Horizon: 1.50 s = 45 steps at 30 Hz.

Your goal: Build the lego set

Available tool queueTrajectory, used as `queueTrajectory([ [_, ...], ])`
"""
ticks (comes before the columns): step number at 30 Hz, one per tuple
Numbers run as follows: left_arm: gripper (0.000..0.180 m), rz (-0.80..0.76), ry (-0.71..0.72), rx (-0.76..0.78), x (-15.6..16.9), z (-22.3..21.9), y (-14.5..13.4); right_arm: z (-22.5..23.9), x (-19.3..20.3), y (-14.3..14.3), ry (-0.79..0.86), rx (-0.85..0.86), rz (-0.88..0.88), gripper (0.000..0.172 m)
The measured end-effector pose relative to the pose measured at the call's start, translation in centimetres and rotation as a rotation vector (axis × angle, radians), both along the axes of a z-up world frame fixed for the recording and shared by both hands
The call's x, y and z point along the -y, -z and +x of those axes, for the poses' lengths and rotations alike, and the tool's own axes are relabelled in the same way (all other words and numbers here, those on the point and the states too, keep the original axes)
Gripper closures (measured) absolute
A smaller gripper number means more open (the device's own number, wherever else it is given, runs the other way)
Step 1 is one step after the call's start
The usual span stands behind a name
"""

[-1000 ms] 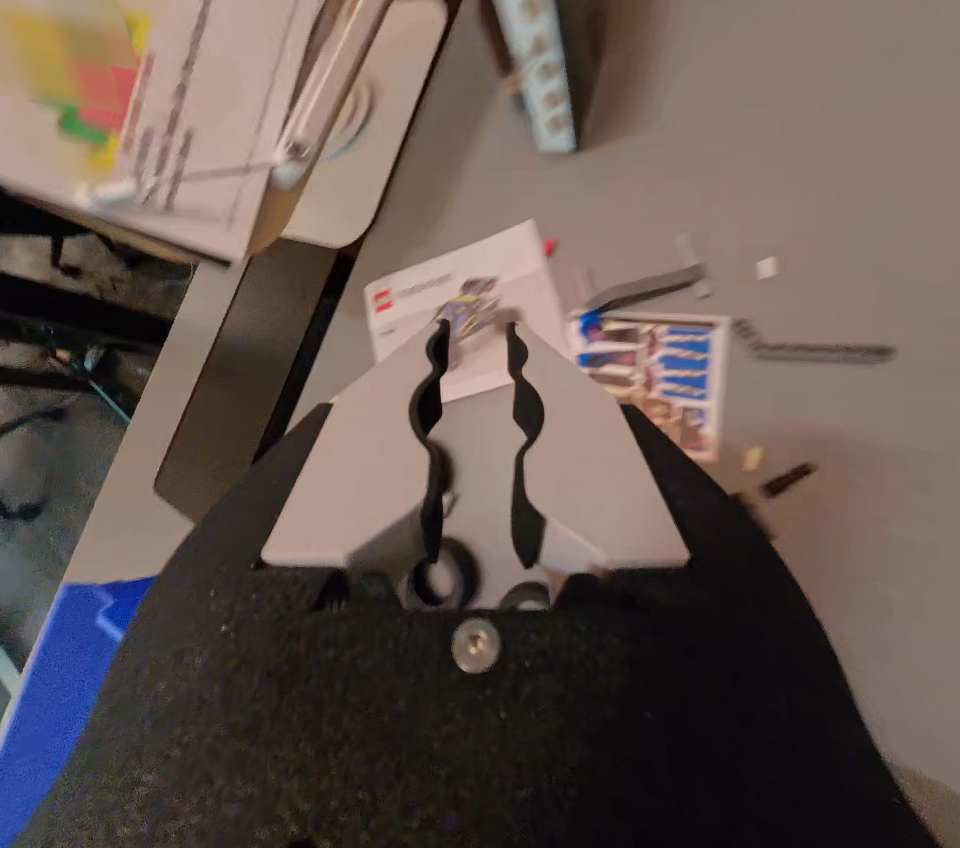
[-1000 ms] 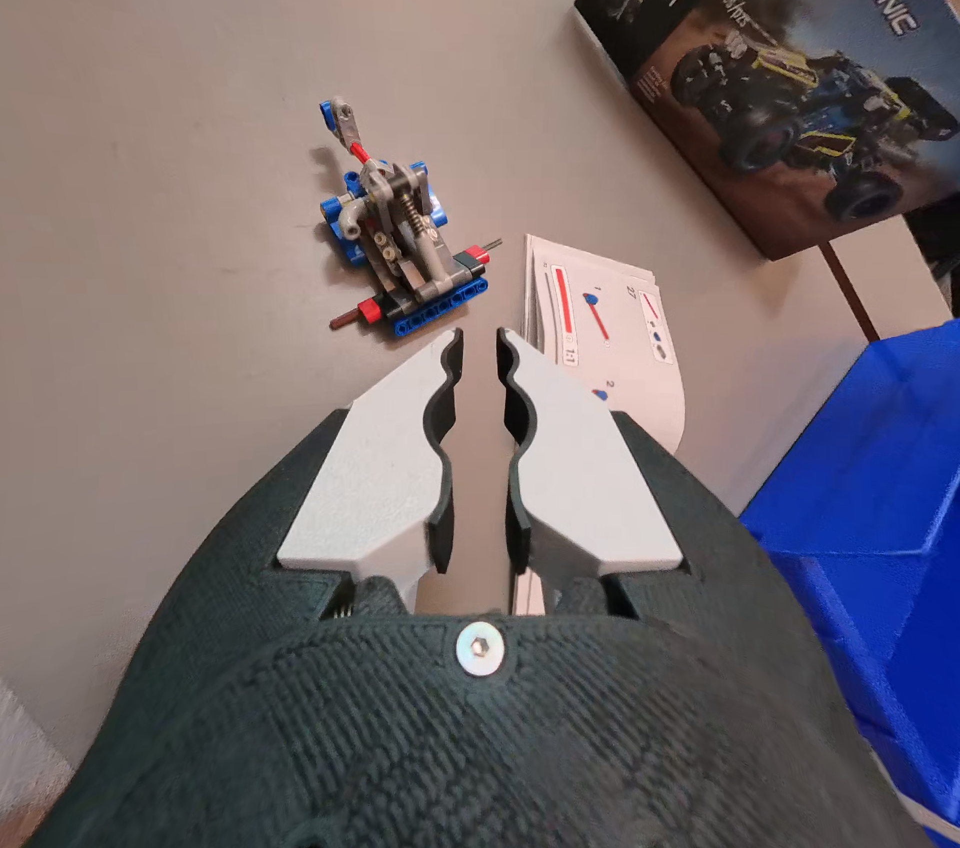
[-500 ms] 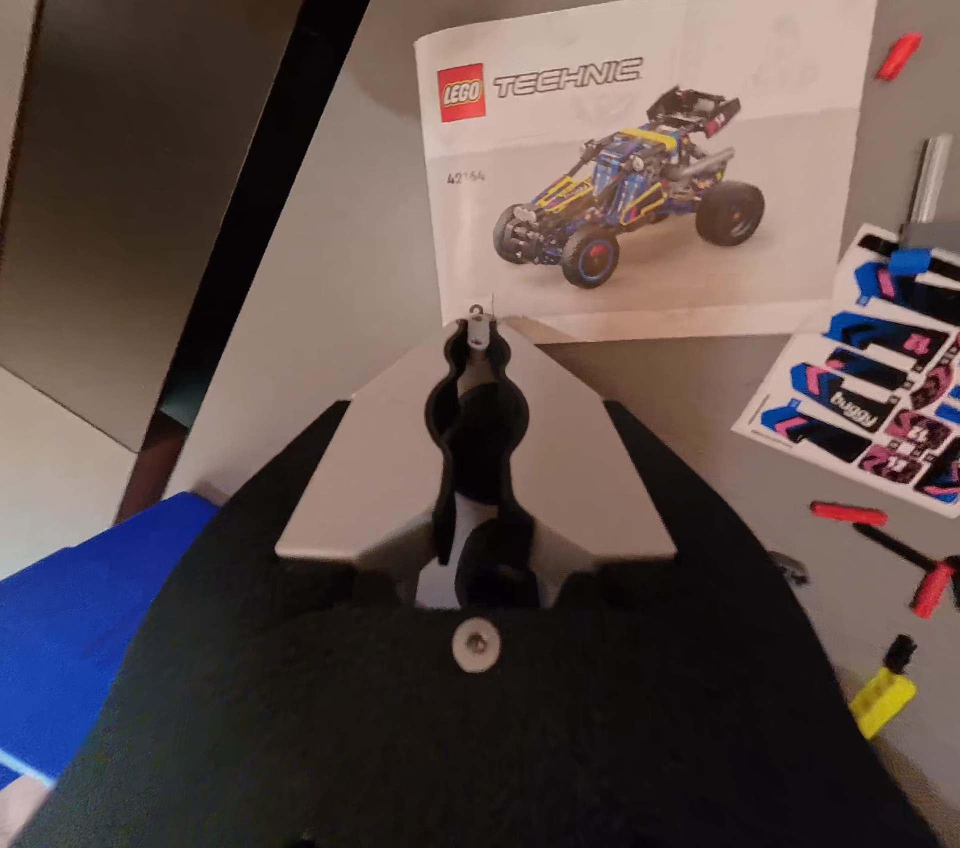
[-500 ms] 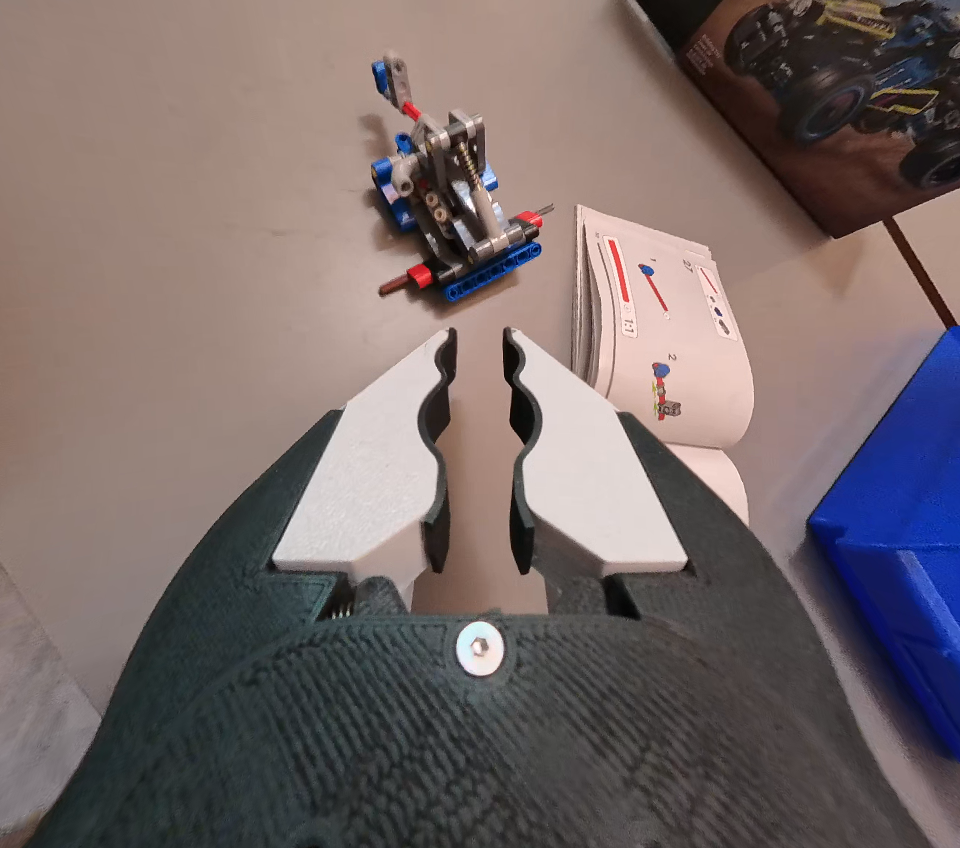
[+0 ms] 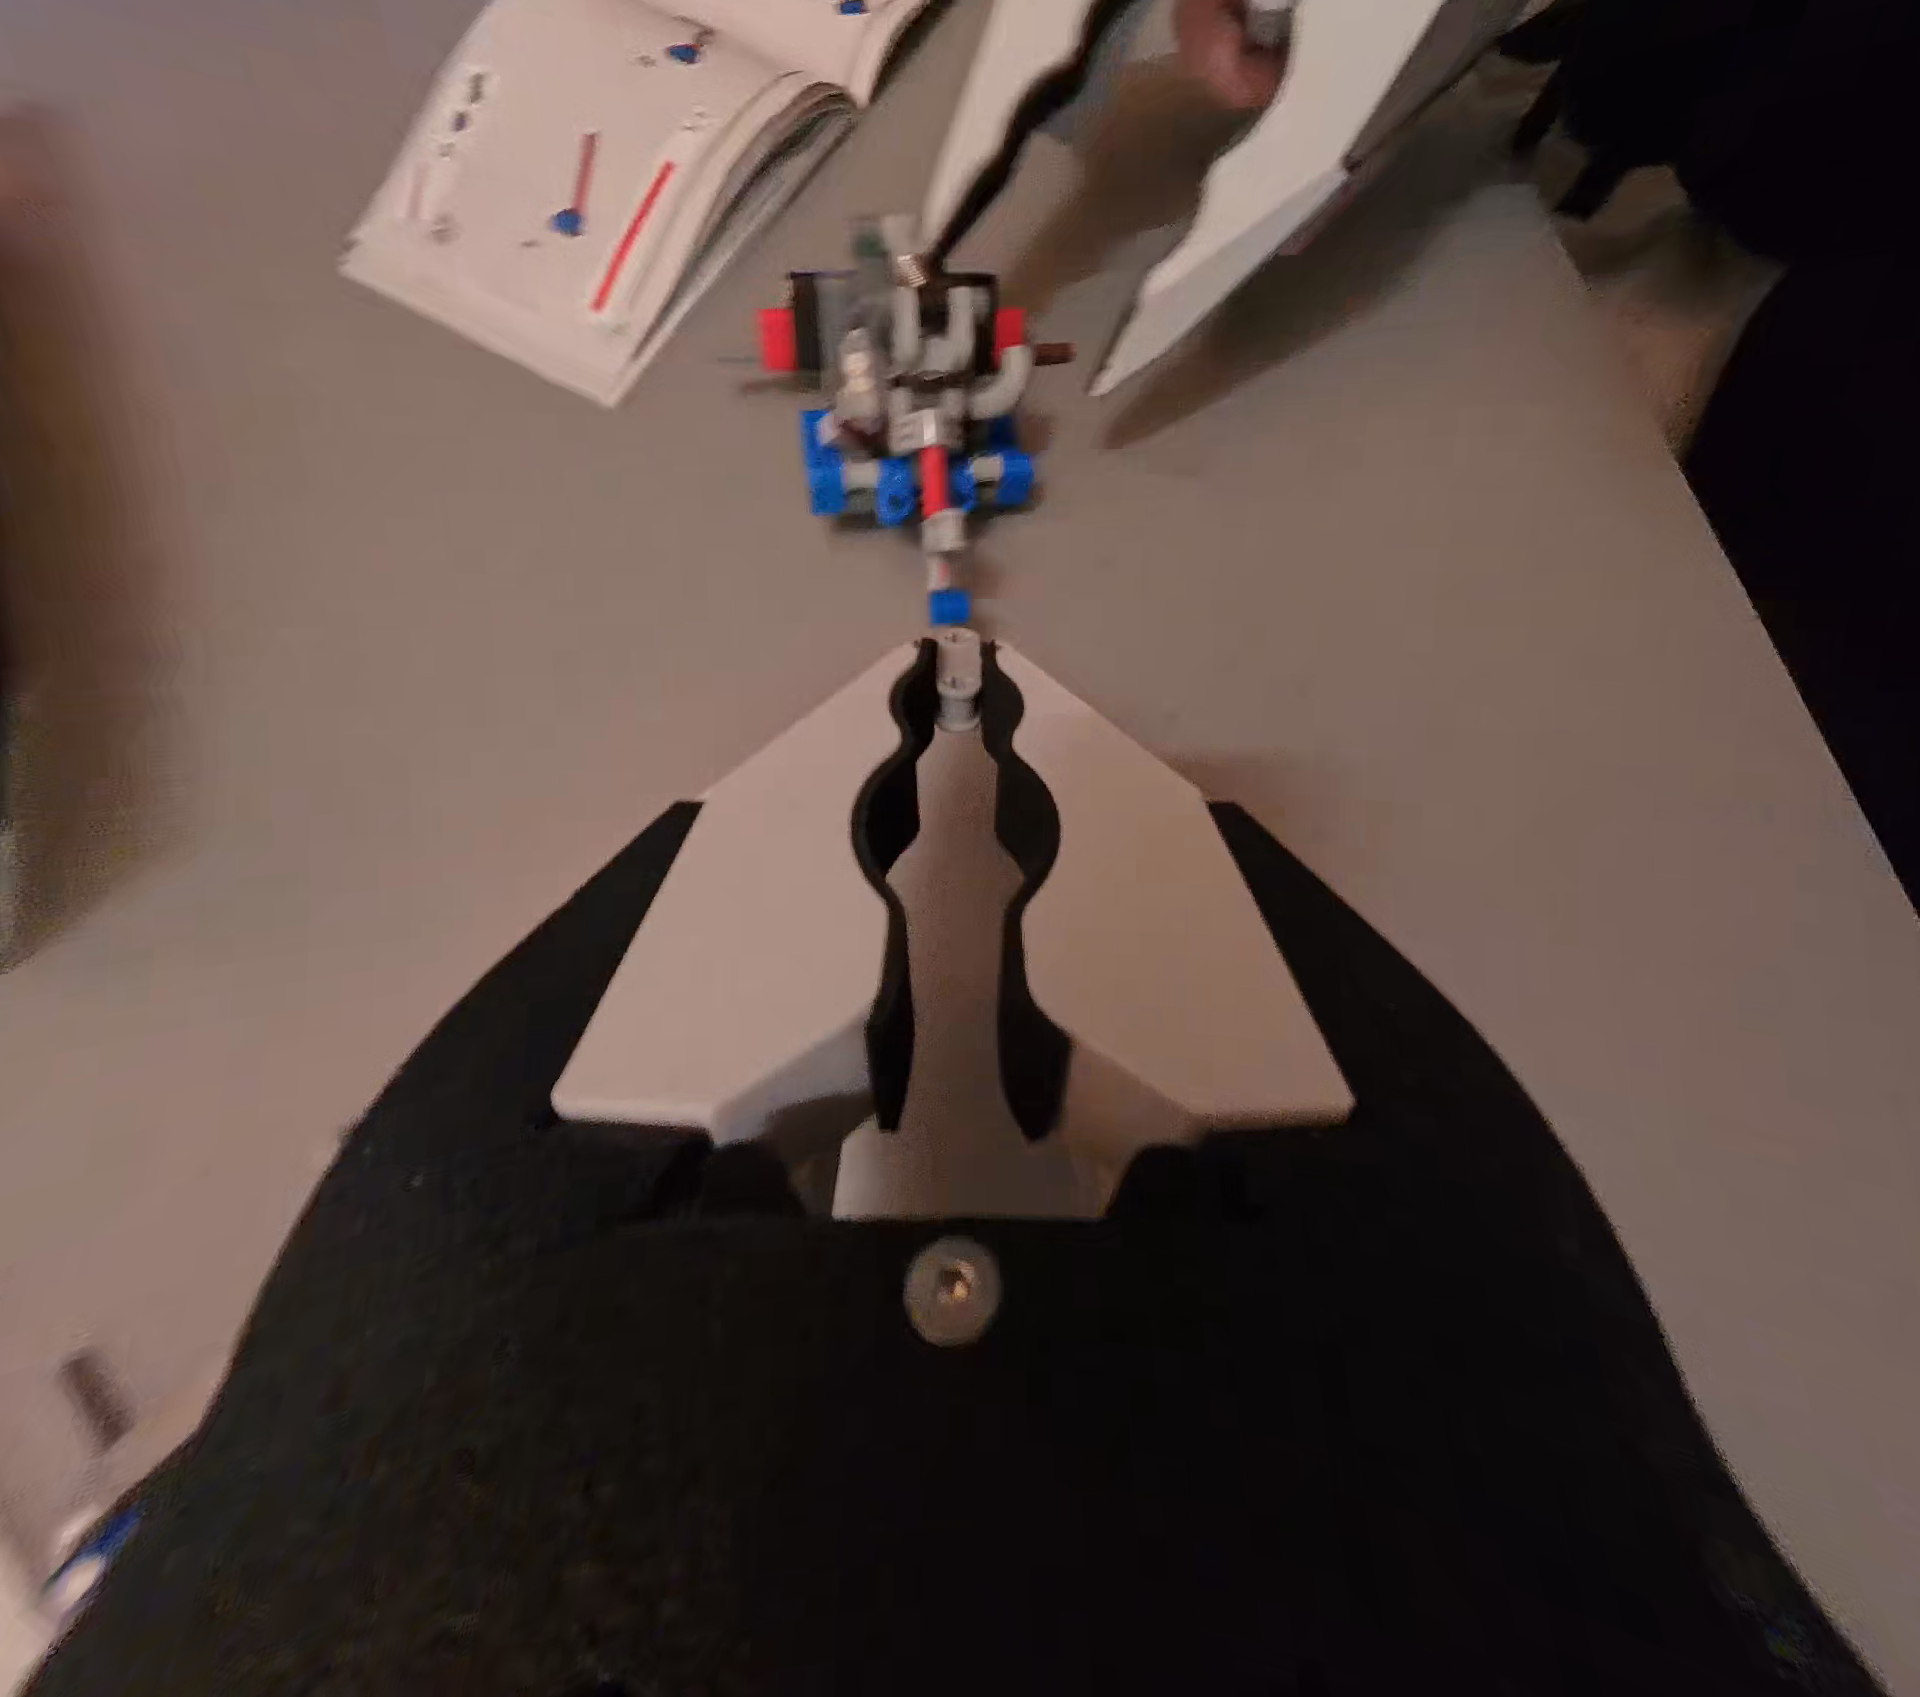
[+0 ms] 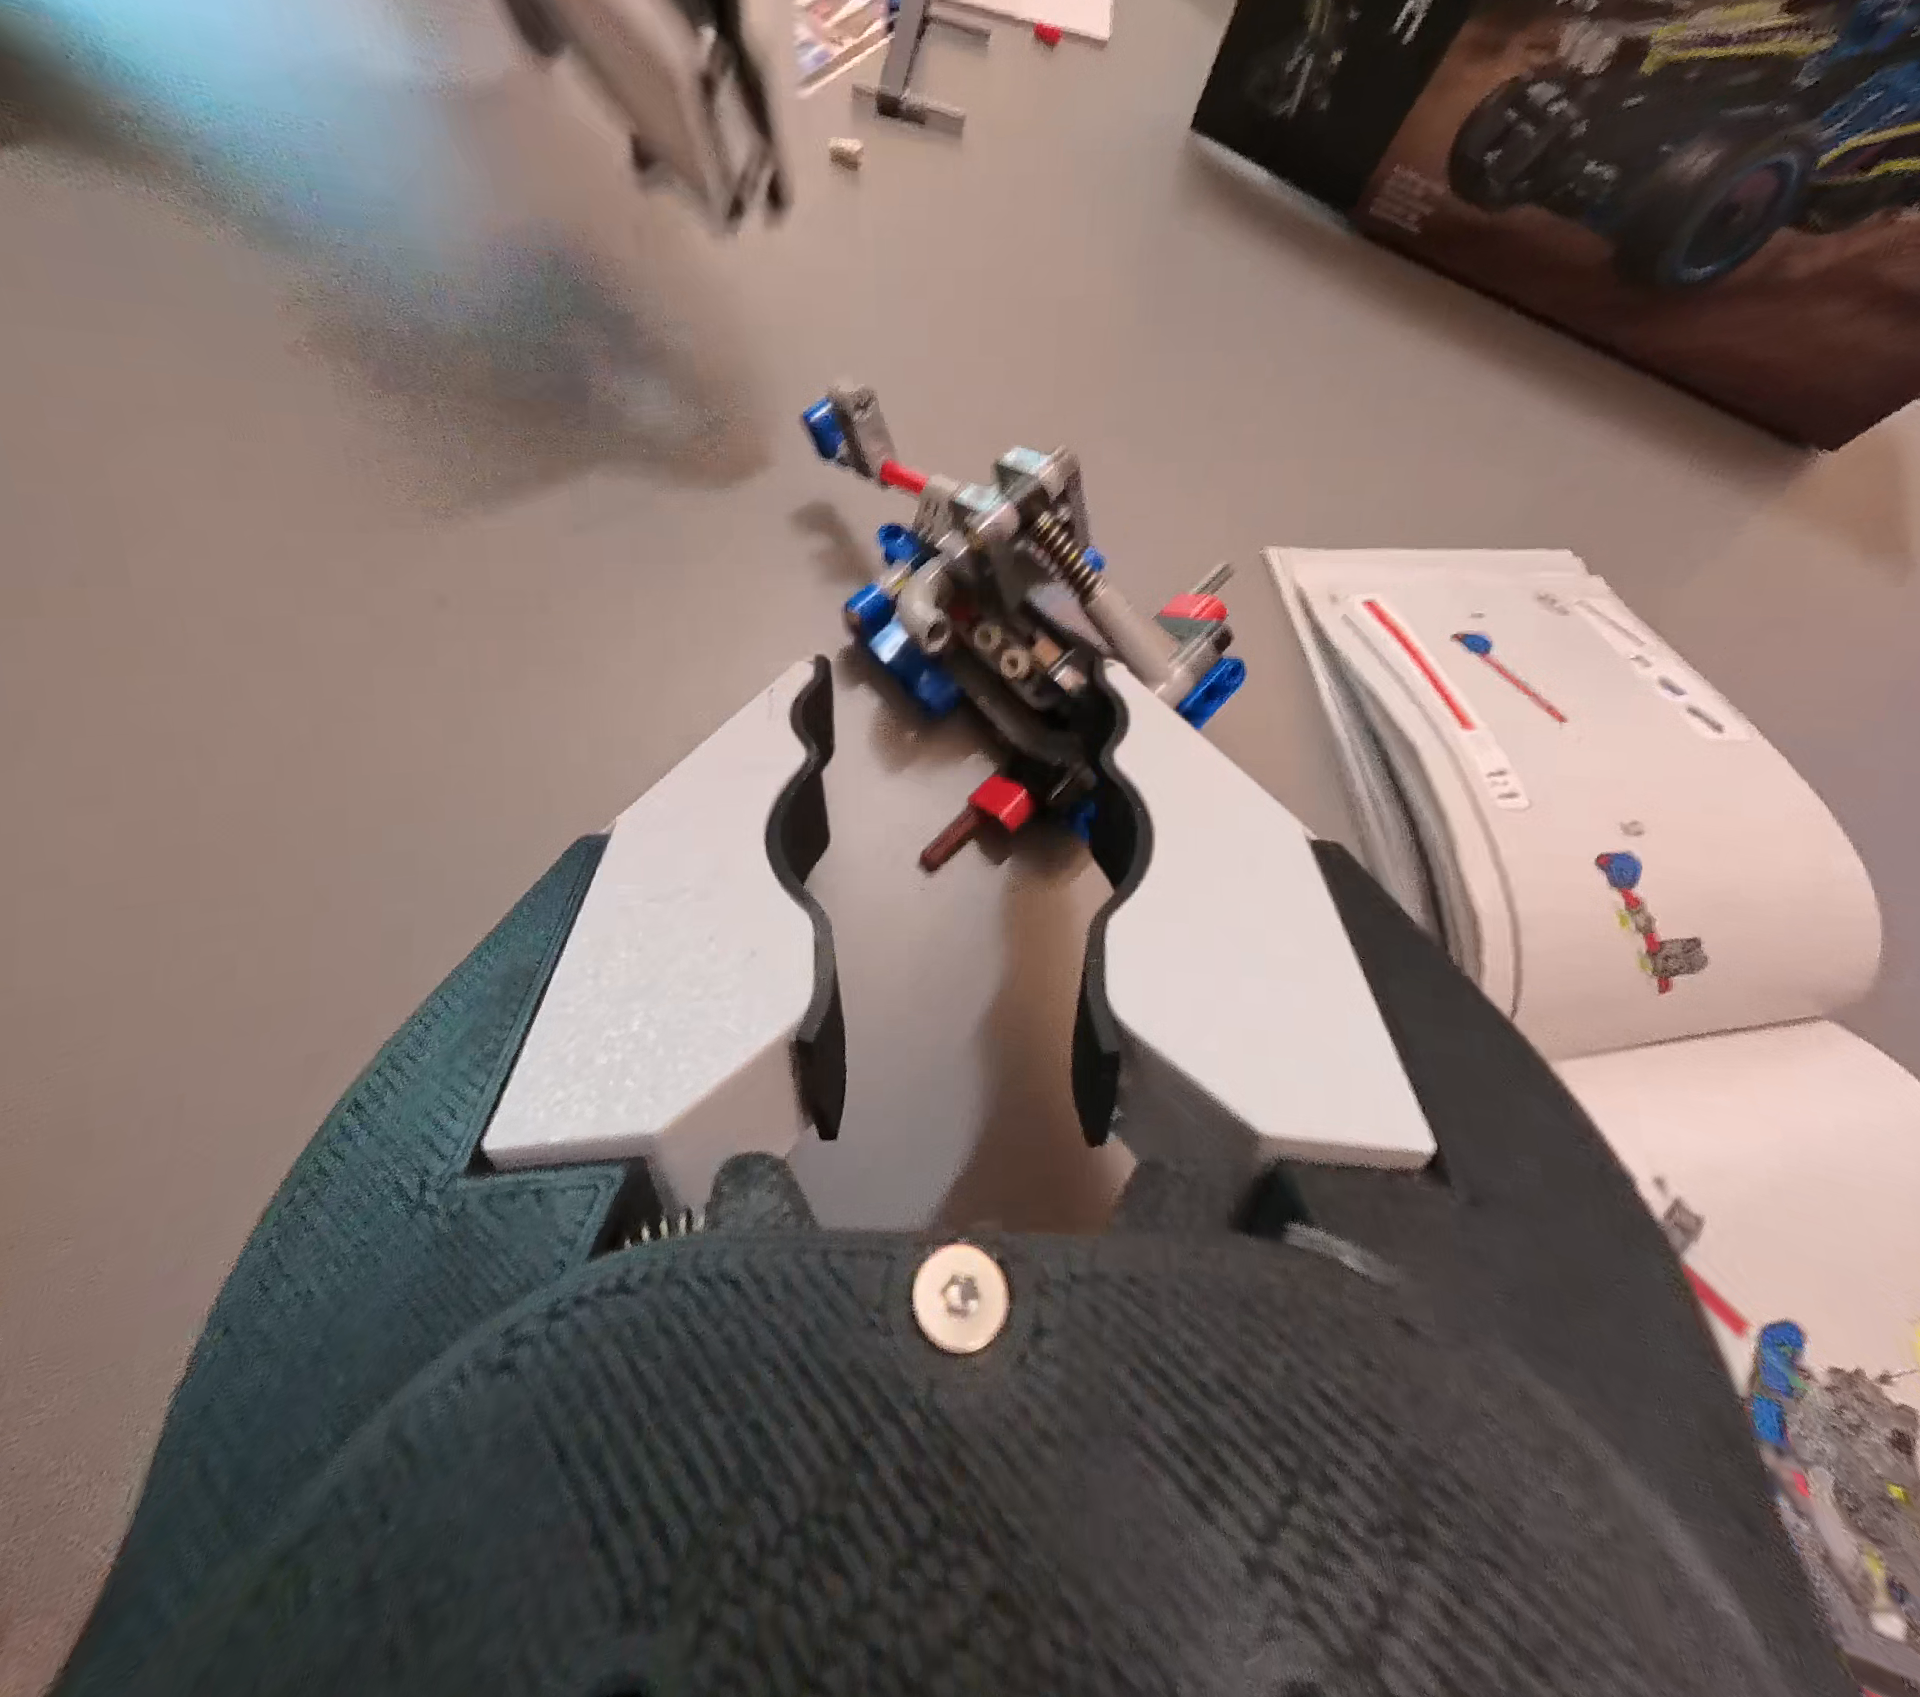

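Blue/grey brick assy (image 6: 997, 608), red axle.

Matt grey table top (image 6: 312, 712), smooth. Small plastic brick assembly (image 6: 997, 608), blue, grey and red, faintly glossy, with a metal coil spring (image 6: 1070, 551). Open paper booklet (image 6: 1558, 764) at 3 o'clock, matt white pages. Printed cardboard box (image 6: 1610, 68) at 1 o'clock, slight sheen. Left gripper (image 5: 954, 671): matt pale plastic fingers clamping a tiny grey plastic pin (image 5: 957, 686); coarse, ridged black printed body. Shiny metal screw (image 6: 960, 1301).
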<state>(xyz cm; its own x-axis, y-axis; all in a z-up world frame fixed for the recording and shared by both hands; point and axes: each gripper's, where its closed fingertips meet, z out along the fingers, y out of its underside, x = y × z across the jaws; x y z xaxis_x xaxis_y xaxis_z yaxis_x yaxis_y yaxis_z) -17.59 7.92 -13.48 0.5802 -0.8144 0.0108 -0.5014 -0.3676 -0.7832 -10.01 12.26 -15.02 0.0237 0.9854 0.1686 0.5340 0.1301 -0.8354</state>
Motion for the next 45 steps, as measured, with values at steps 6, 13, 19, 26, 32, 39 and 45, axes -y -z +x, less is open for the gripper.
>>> queueTrajectory([
  [6,0.175,0.073,0.006,0.109,-1.0,3.4,0.2,-0.3,-2.3,0.6,-0.037,0.056,0.156,0.136],
  [13,0.176,0.236,0.093,0.238,-1.4,5.6,-2.3,0.0,-2.2,-0.3,-0.105,0.045,0.162,0.132],
  [19,0.176,0.316,0.13,0.32,-1.2,7.1,-3.5,0.4,2.3,-3.6,-0.1,-0.124,0.026,0.141],
  [26,0.176,0.631,0.19,0.021,0.1,9.0,-5.5,1.5,4.1,-7.3,-0.113,-0.453,-0.707,0.149],
  [32,0.176,0.868,0.179,-0.192,0.6,10.4,-5.8,1.9,4.8,-6.8,-0.158,-0.501,-0.899,0.147],
  [39,0.176,0.918,0.204,-0.25,0.2,10.3,-5.3,1.9,5.4,-6.9,-0.252,-0.536,-1.058,0.162],
  [45,0.176,0.956,0.212,-0.273,0.3,10.3,-5.3,1.8,5.5,-6.8,-0.264,-0.519,-1.087,0.162],
])
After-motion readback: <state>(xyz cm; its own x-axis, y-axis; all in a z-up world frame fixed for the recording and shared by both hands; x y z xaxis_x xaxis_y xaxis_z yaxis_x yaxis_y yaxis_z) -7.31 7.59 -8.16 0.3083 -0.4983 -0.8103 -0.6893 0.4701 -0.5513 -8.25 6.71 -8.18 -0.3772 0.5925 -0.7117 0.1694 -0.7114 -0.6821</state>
